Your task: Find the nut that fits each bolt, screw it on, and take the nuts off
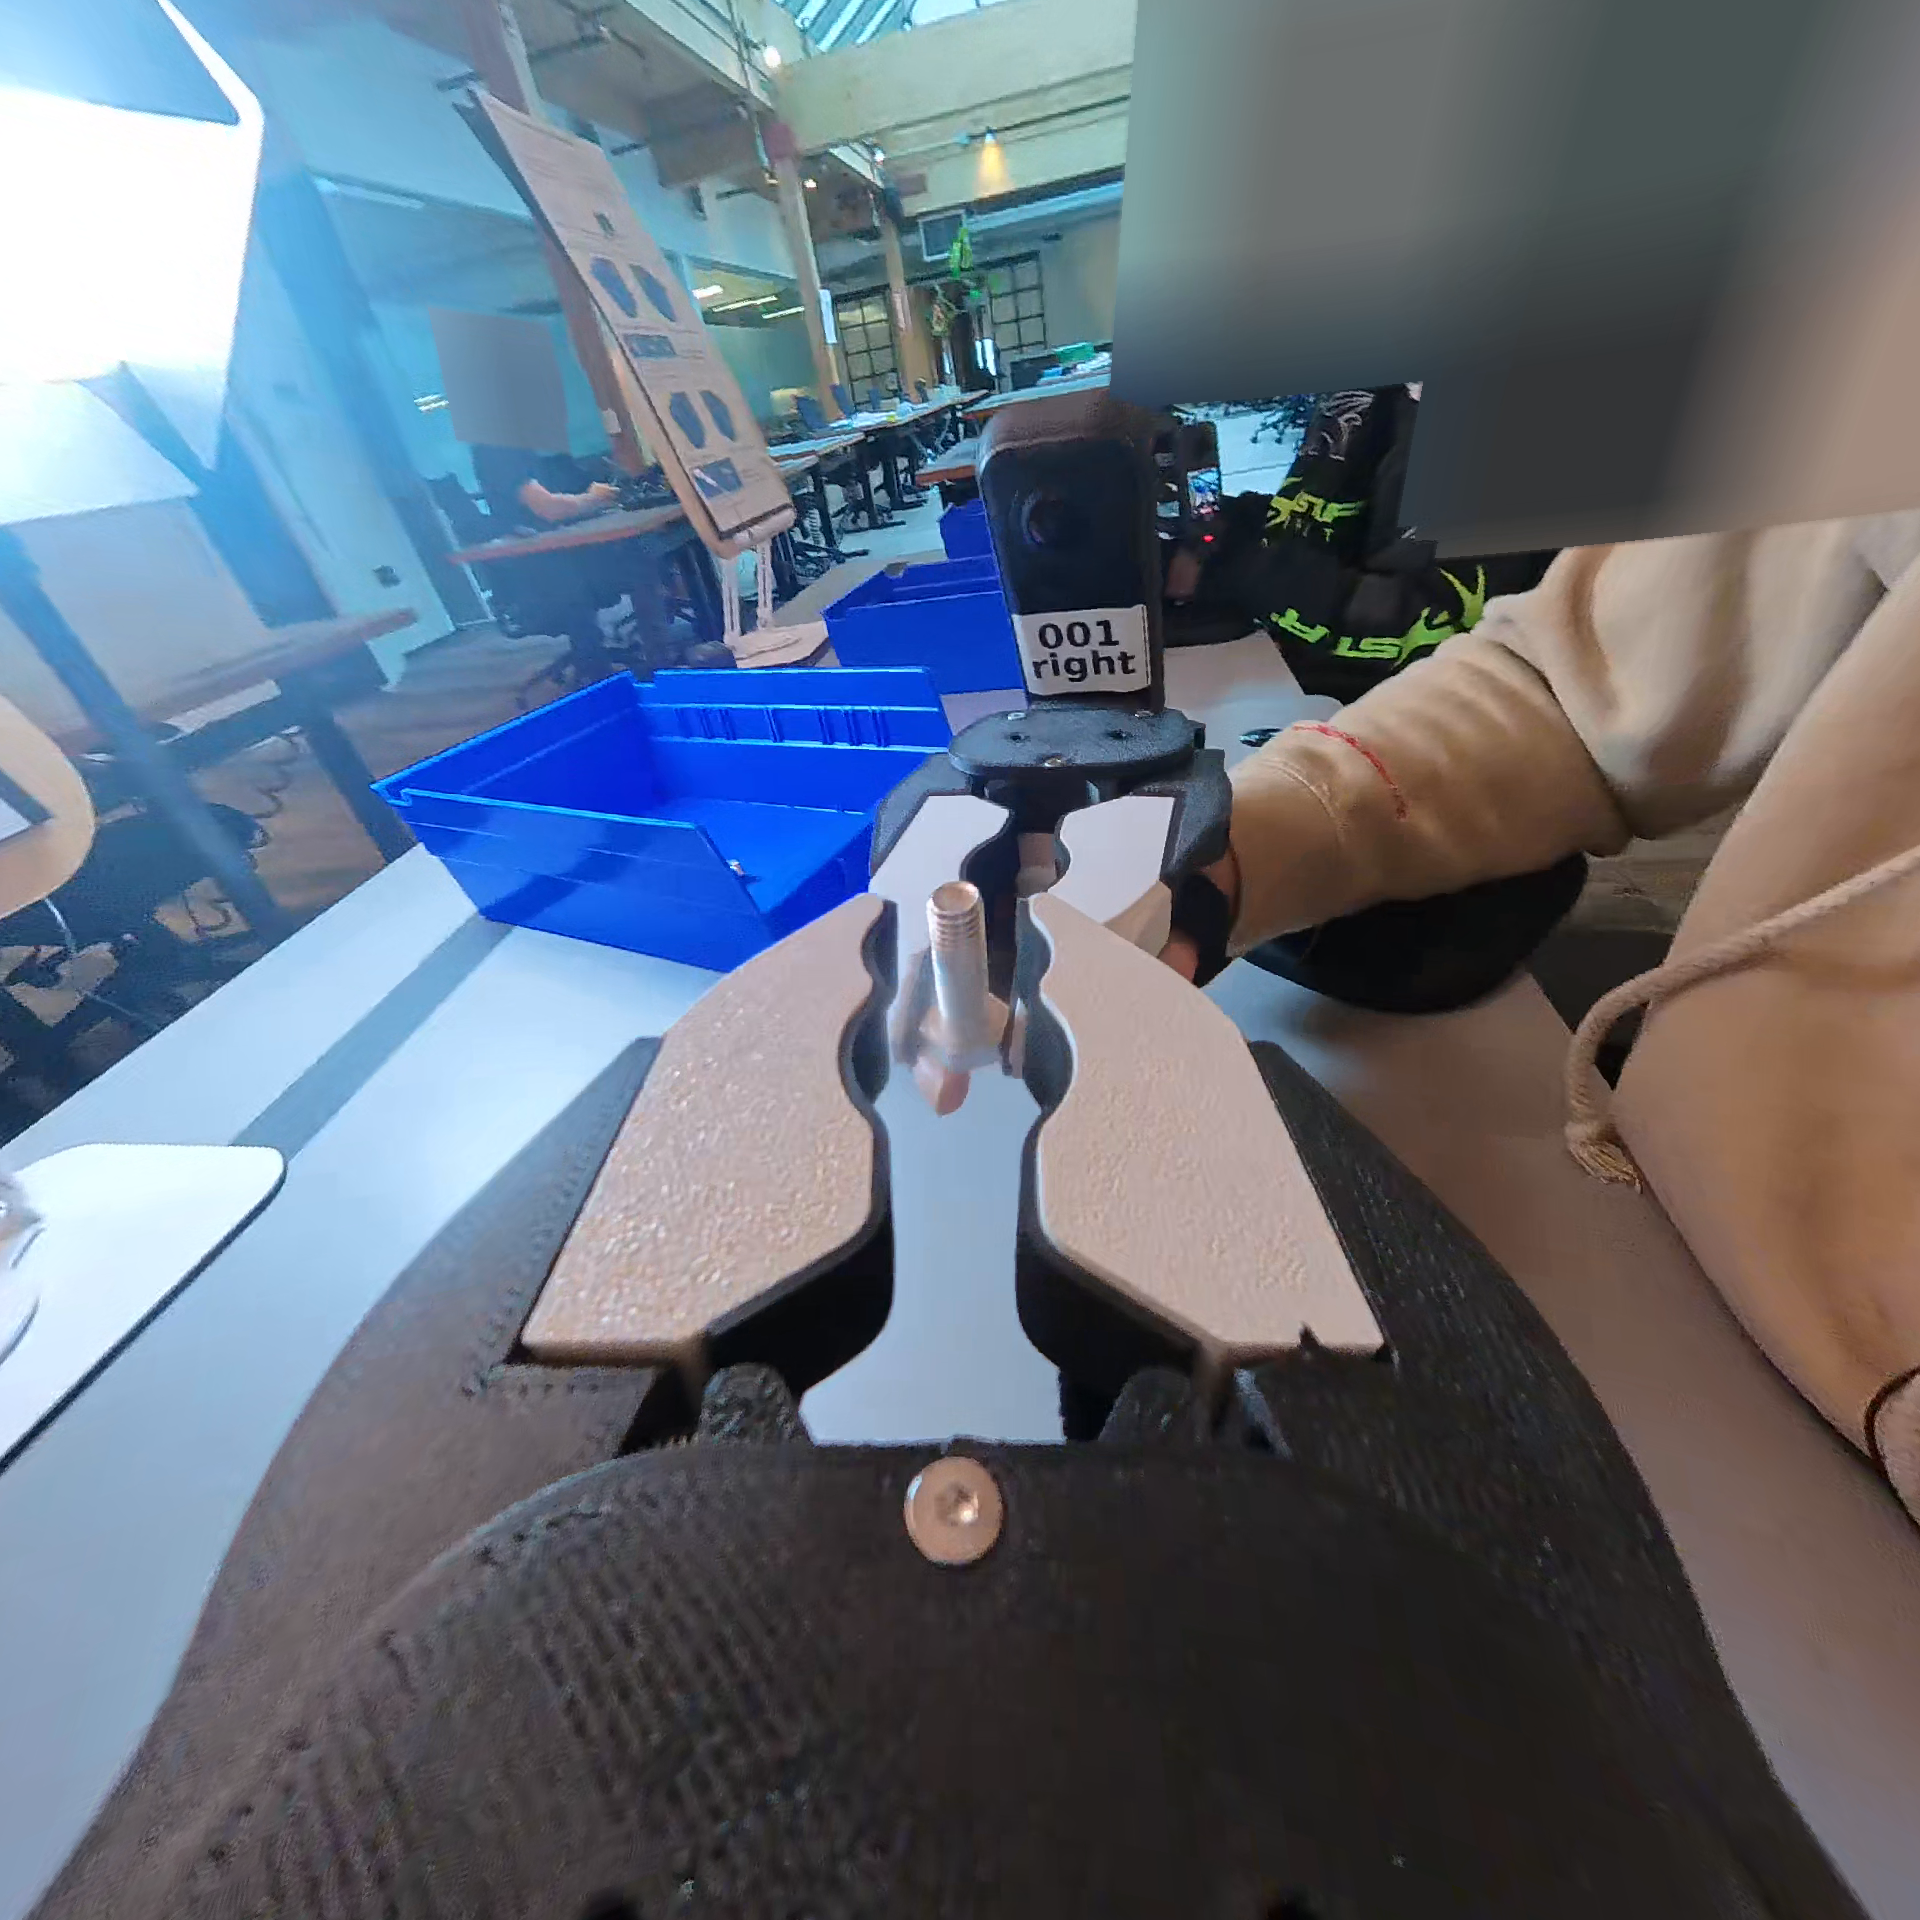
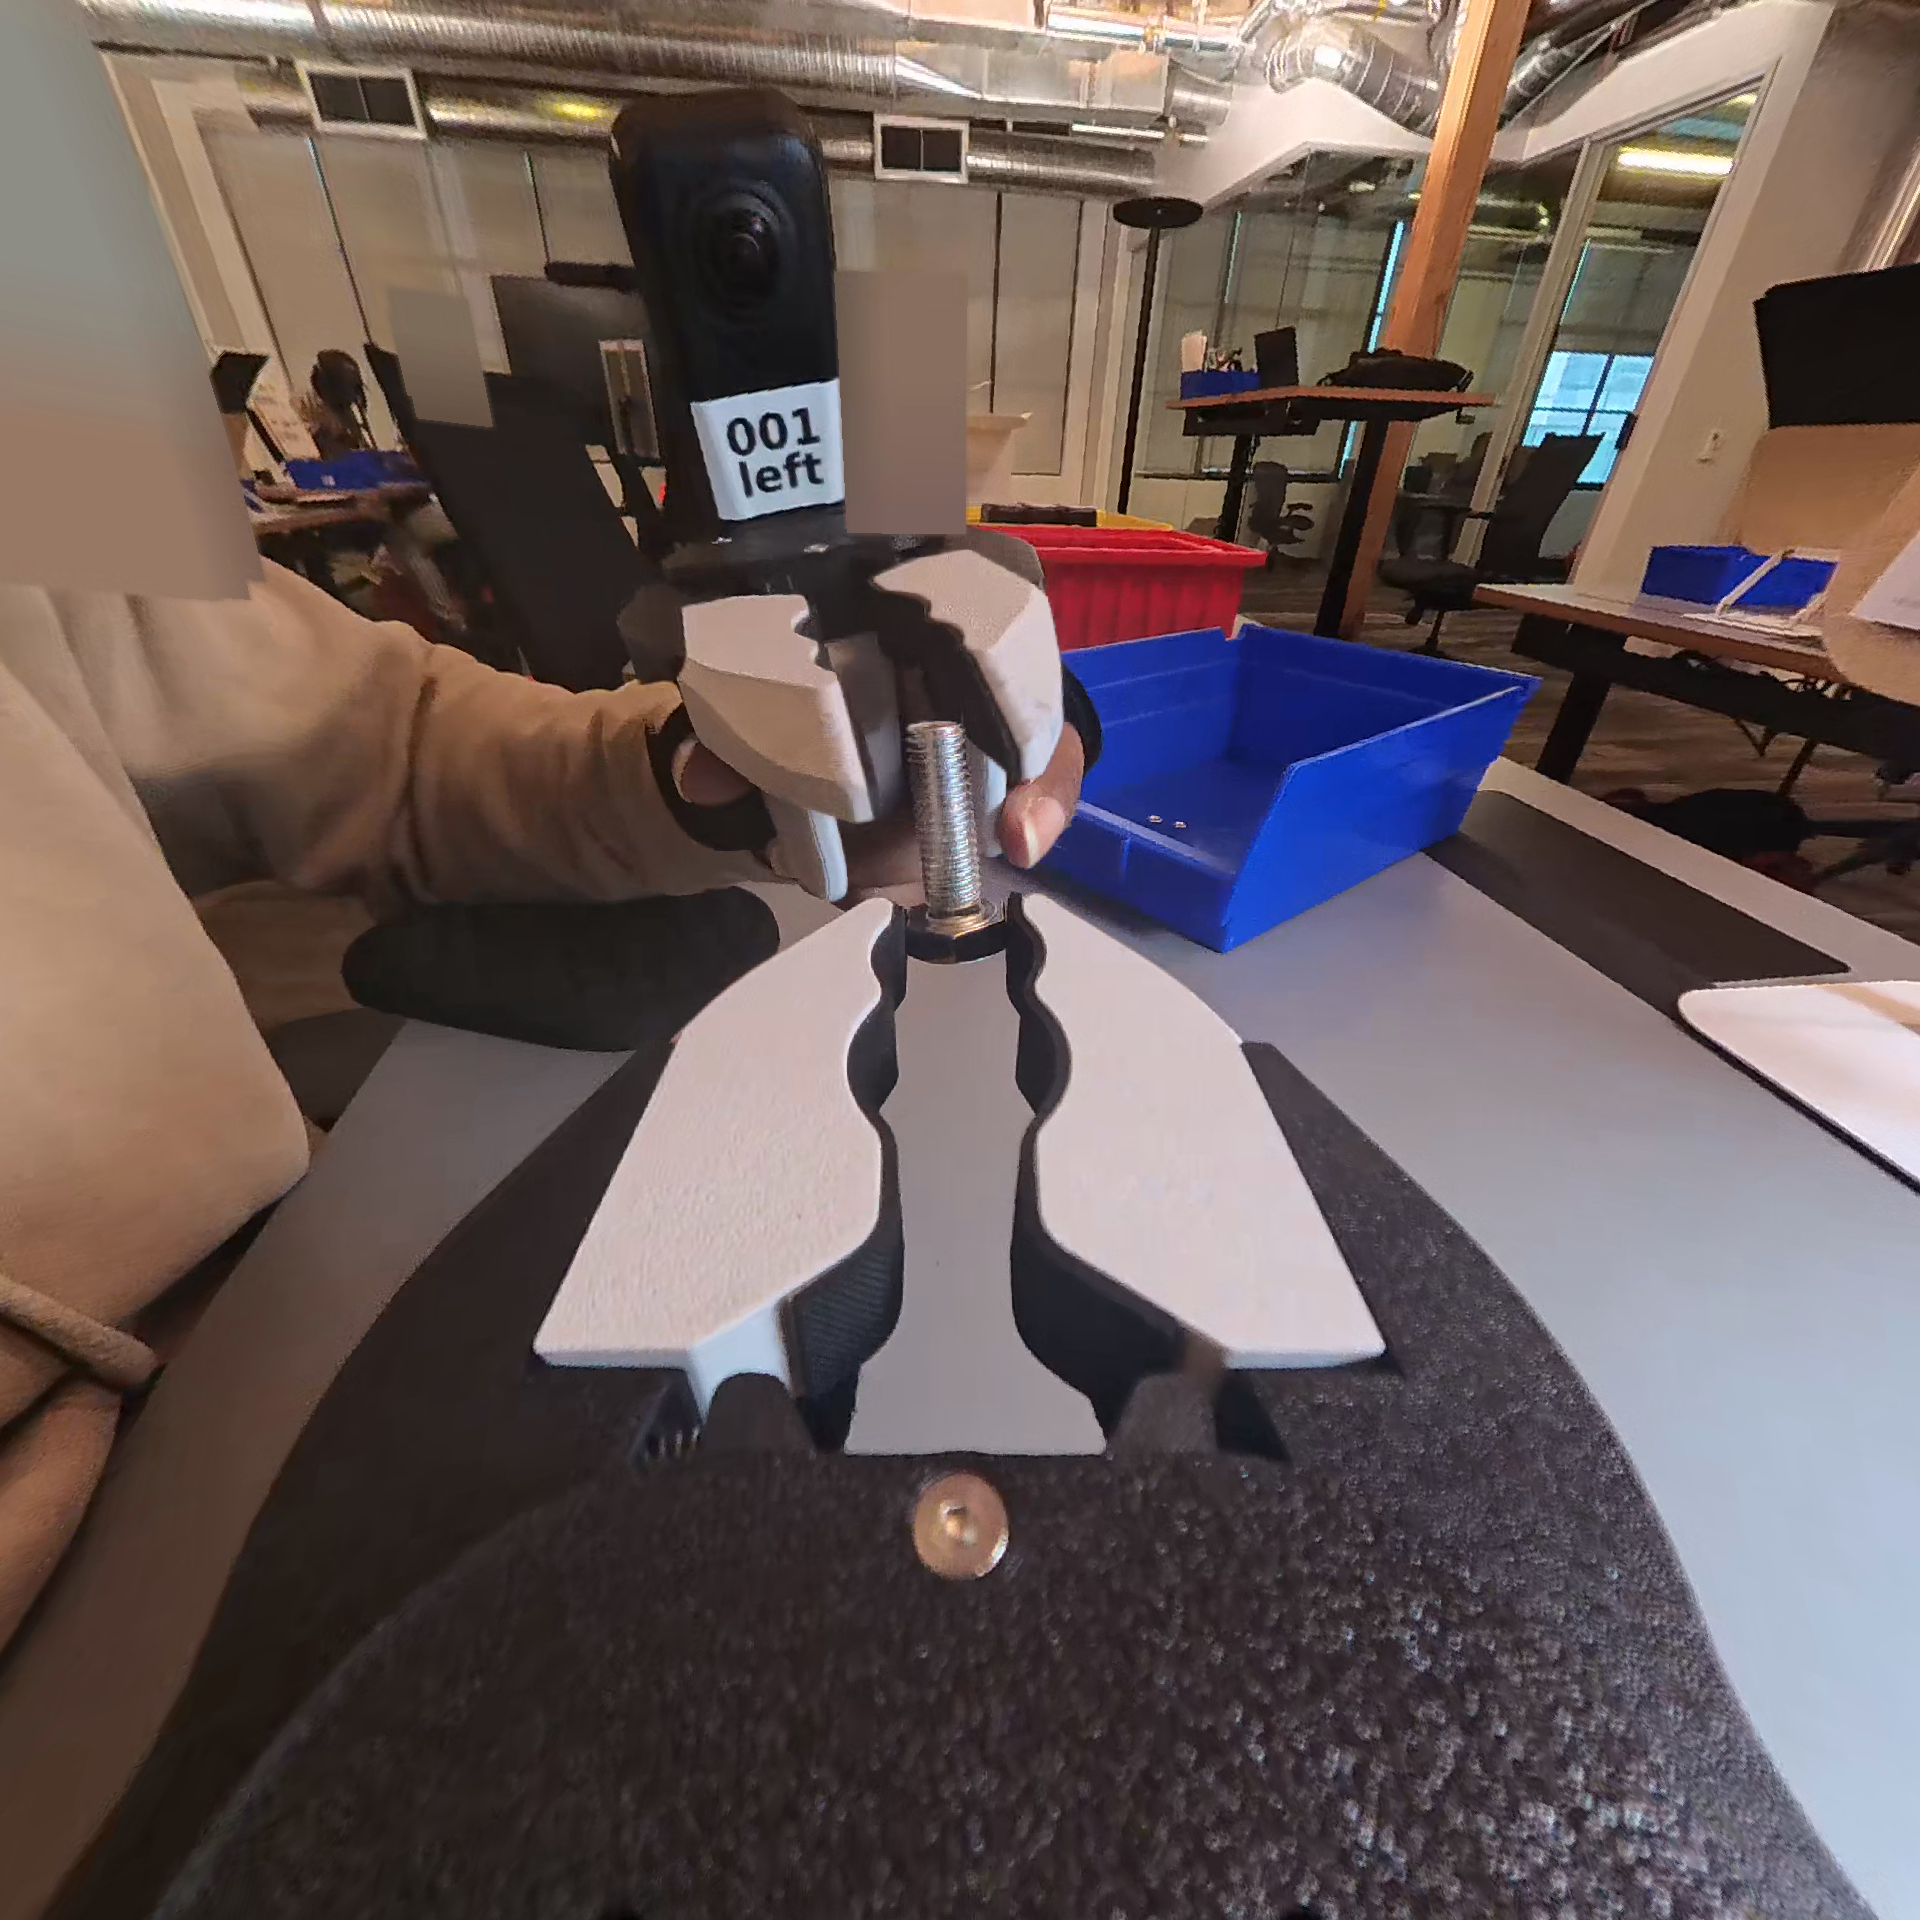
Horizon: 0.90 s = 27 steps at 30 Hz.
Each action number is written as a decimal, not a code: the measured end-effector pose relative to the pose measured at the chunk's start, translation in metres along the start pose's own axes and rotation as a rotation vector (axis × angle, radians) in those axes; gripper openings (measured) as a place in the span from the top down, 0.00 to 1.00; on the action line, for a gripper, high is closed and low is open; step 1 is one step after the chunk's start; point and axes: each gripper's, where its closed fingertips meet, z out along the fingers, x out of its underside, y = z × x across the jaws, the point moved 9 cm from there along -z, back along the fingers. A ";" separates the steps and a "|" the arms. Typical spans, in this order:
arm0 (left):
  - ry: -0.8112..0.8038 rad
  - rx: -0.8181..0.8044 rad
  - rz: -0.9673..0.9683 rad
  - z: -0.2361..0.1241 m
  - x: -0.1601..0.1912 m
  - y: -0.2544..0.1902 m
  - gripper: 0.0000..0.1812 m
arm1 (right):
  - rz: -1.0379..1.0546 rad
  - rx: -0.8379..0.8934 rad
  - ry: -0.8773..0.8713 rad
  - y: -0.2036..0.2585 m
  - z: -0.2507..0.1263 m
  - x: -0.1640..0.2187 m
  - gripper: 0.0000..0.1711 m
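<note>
- The left gripper (image 1: 956,940) has its fingers pinching the bolt (image 1: 954,966) at the hex head. The threaded end stands upright above the worktop (image 1: 312,1039).
- The right gripper (image 2: 956,930), facing it, has its fingers drawn close around a dark hex piece (image 2: 951,935) at the bolt's foot. I cannot tell whether they clamp it, or whether it is a nut.
- The bolt is probably steel: rigid, dense for its size and smooth. The flats of the hex give the surest hold, while the round threads would likely roll or slip.
- Just beyond is an open-fronted blue bin (image 2: 1299,748) that holds only two tiny bits (image 2: 1166,822).
- Farther back is a red bin (image 2: 1143,582), its contents hidden.
</note>
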 end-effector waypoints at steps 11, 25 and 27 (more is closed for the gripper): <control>-0.038 0.083 -0.036 -0.002 0.004 -0.001 0.95 | -0.040 0.002 0.024 0.007 0.003 0.001 0.86; -0.029 0.086 -0.034 0.002 0.007 -0.003 0.95 | -0.064 0.018 0.063 0.011 0.007 0.004 0.89; -0.027 0.084 -0.037 0.002 0.008 -0.003 0.95 | -0.065 0.022 0.065 0.011 0.008 0.004 0.89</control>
